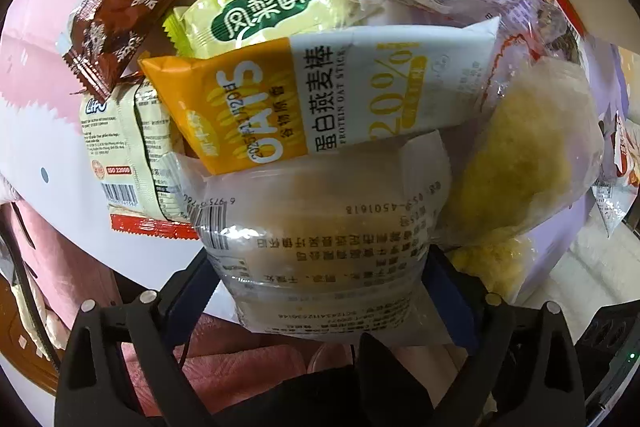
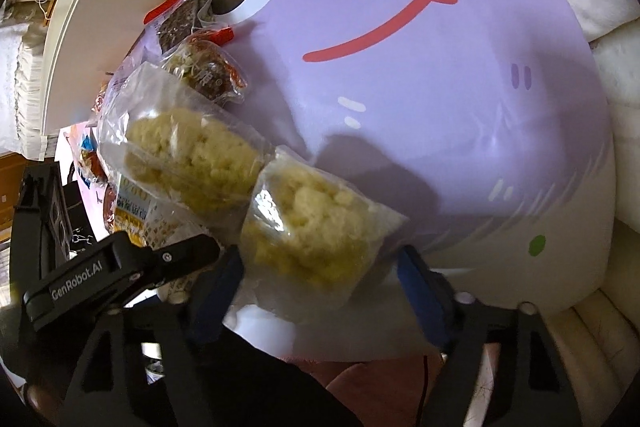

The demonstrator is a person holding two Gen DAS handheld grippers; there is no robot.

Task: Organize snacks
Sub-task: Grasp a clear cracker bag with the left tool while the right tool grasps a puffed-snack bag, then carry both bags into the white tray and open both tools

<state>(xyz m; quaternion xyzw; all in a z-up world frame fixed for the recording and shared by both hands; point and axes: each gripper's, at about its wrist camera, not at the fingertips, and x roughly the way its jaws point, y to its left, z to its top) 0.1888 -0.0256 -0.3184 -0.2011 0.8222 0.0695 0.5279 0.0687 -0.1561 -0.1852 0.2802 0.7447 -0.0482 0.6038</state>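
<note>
My left hand-held gripper (image 1: 320, 291) stands wide around a clear cake pack (image 1: 320, 247); my right hand-held gripper (image 2: 320, 279), half-open, straddles a crumbly cake bag (image 2: 316, 227).

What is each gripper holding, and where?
Cannot be told. The left gripper straddles the near end of a printed clear packet, the right gripper that of a yellow crumb packet; whether pads press is unclear.
</note>
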